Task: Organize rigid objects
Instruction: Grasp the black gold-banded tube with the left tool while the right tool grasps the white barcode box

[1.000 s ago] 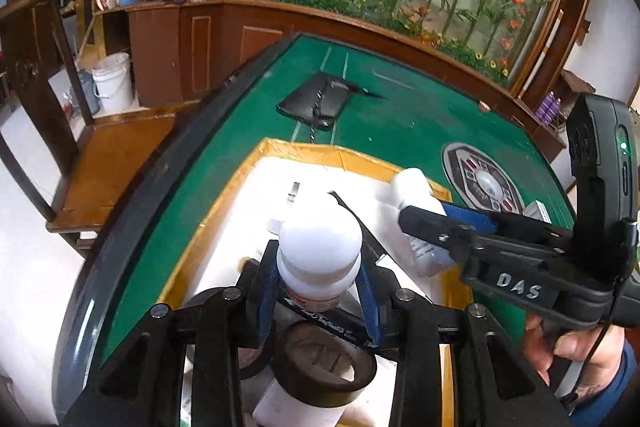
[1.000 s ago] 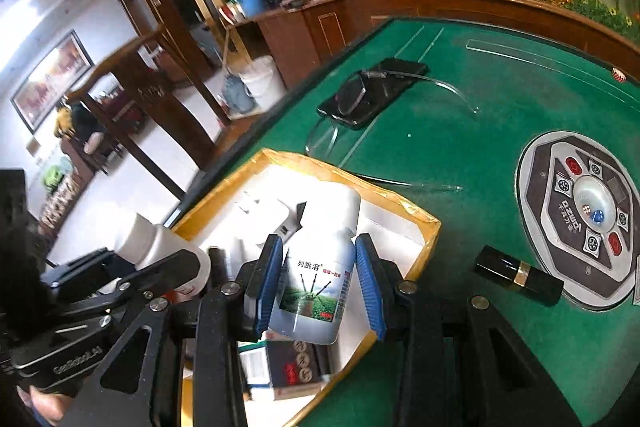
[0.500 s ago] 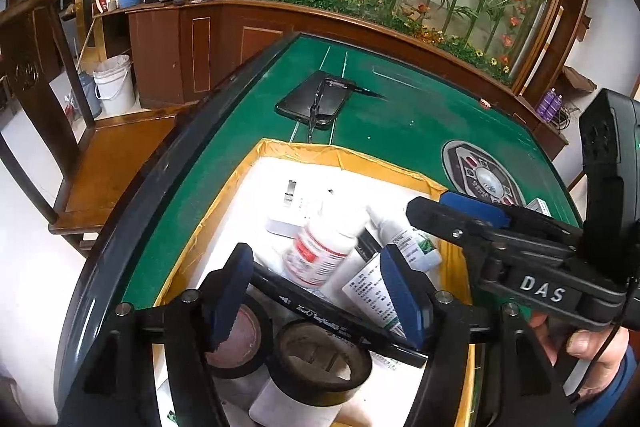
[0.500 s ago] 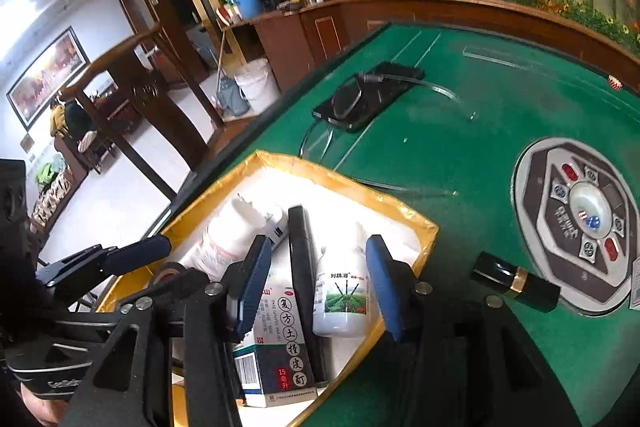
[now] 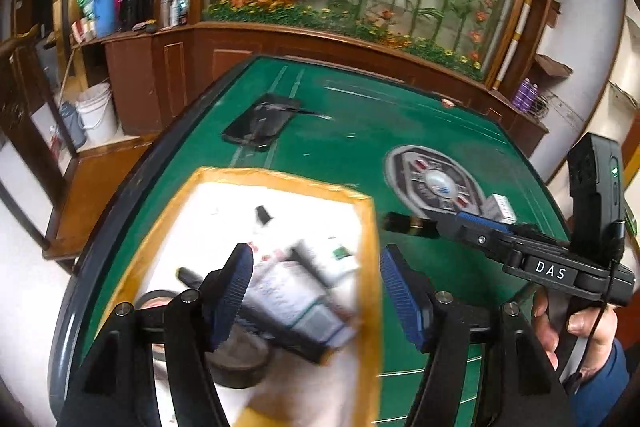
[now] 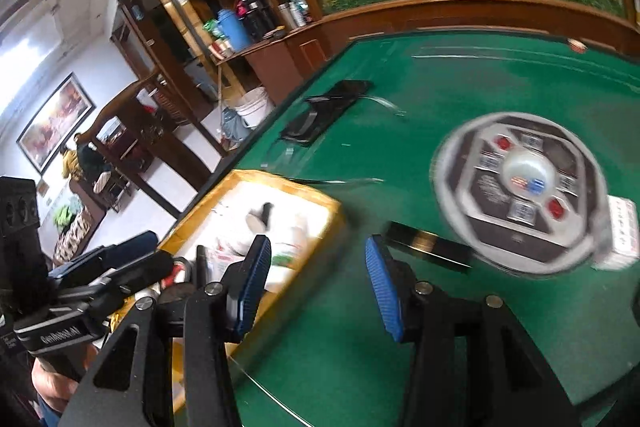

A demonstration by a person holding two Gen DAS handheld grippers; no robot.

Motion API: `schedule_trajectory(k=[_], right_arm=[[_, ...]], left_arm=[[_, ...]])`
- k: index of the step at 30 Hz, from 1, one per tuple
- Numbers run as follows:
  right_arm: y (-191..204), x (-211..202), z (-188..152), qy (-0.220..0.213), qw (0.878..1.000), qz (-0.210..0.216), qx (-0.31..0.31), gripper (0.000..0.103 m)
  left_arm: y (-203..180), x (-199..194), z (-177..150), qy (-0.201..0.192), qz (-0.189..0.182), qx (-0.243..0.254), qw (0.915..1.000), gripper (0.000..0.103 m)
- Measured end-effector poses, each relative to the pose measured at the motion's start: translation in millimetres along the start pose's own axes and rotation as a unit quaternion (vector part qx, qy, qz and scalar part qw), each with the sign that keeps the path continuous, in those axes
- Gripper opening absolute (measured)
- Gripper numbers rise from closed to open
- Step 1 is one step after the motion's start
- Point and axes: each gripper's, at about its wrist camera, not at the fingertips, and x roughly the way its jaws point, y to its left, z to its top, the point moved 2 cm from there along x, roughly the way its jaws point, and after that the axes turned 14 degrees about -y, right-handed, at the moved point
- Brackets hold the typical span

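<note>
Black lacquer with a gold band marks the lipstick tube (image 6: pixel 430 242), the likeliest next thing to tidy; it lies flat on the green felt table (image 6: pixel 460 99), just outside the yellow-rimmed tray (image 6: pixel 288 181) and touching or just beside the round dice console (image 6: pixel 524 187); its long axis runs across the right-wrist view, sloping from upper left down to lower right, one end toward the tray. It looks light, stiff and glossy, so probably slippery and prone to rolling; a pinch across the middle of the barrel, jaws square to its length, seems safest. The right gripper (image 6: pixel 318 287) is empty, its jaws having just been opening and now standing moderately apart over the felt near the tube; the left gripper (image 5: pixel 316 301) has also just been opening, is wide and holds nothing, poised above the tray, where white bottles (image 5: pixel 280 259), a box and tape rolls (image 5: pixel 236 355) lie blurred.
</note>
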Motion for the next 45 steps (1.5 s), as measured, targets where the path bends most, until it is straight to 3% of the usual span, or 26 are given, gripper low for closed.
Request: schedule_trajectory(k=[2, 10, 15, 22, 26, 30, 32, 36, 45], right_arm=[[-17, -13, 1, -0.002, 1.000, -0.003, 0.010, 0.048], [-92, -74, 6, -0.044, 0.998, -0.021, 0.049, 0.049], [-148, -90, 4, -0.065, 0.991, -0.037, 0.107, 0.050], [-173, -102, 11, -0.084, 0.982, -0.042, 0.161, 0.050], [-173, -104, 13, -0.088, 0.981, -0.033, 0.170, 0.050], [-172, -112, 12, -0.096, 0.980, -0.028, 0.173, 0.050], [-172, -112, 14, -0.098, 0.979, -0.026, 0.175, 0.050], [-166, -113, 14, -0.100, 0.980, -0.021, 0.171, 0.050], [-171, -114, 16, -0.115, 0.979, -0.051, 0.162, 0.050]], left_arm=[[-14, 5, 2, 0.003, -0.006, 0.008, 0.9999, 0.079], [-92, 61, 3, 0.055, -0.052, 0.040, 0.9964, 0.078], [-123, 117, 2, 0.087, -0.028, 0.060, 0.9940, 0.078], [-131, 167, -8, 0.126, -0.003, 0.067, 0.9898, 0.078], [-130, 163, -23, 0.149, -0.010, 0.064, 0.9867, 0.075], [-136, 131, -46, 0.176, -0.064, 0.046, 0.9812, 0.074], [-145, 113, -56, 0.172, -0.085, 0.063, 0.9794, 0.074], [-150, 106, -64, 0.157, -0.053, 0.106, 0.9805, 0.074], [-126, 123, -43, 0.151, -0.045, -0.015, 0.9874, 0.074]])
